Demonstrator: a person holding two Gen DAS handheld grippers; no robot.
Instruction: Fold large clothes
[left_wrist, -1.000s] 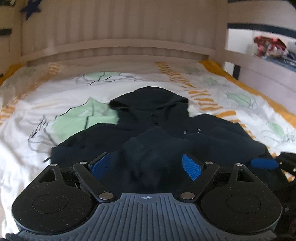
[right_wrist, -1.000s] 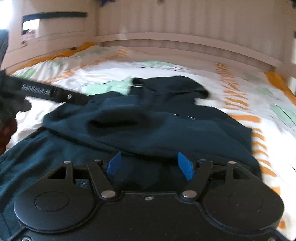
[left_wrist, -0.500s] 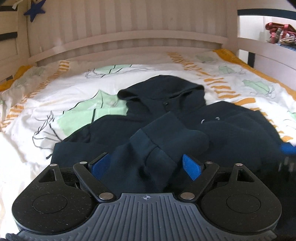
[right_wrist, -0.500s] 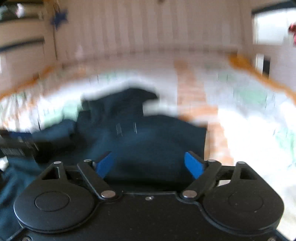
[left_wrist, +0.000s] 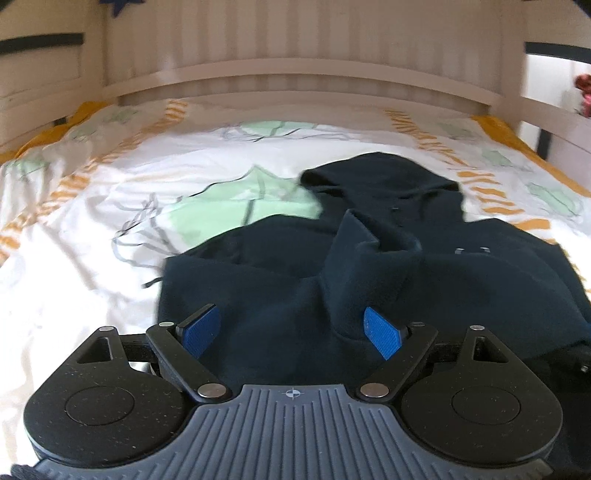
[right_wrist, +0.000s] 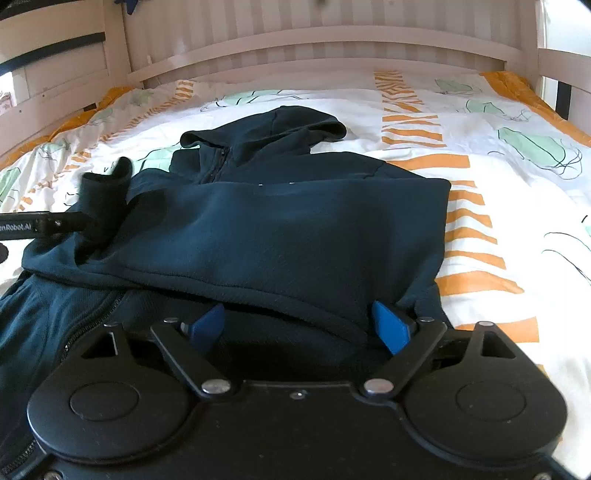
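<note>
Ahead of both my grippers stretches the bed (right_wrist: 498, 206), its white cover printed with green leaves and orange stripes, closed off at the far end by a pale slatted headboard (left_wrist: 295, 44).

Spread on that cover, straight in front of me, lies the dark navy hoodie (right_wrist: 280, 229). Seen from my right gripper (right_wrist: 301, 325), its hood (right_wrist: 280, 129) points away toward the headboard, the zipper runs down below it, and one side of the body is folded over so that a hemmed edge crosses just beyond my fingertips. Its near part runs under the gripper and off to its left.

From my left gripper (left_wrist: 293, 326), the hoodie fills the space ahead and to the right, with bare cover to the left. A sleeve (left_wrist: 365, 258) is bunched up in a standing fold just past my fingers, its cuff end raised.

My left gripper is released, pads spread wide over the fabric, pinching nothing. My right gripper is likewise released, jaws wide; the folded hem lies between the blue pads (right_wrist: 389, 325) but they do not press on it. The left gripper's black finger shows at the far left of my right view, beside the sleeve.
</note>
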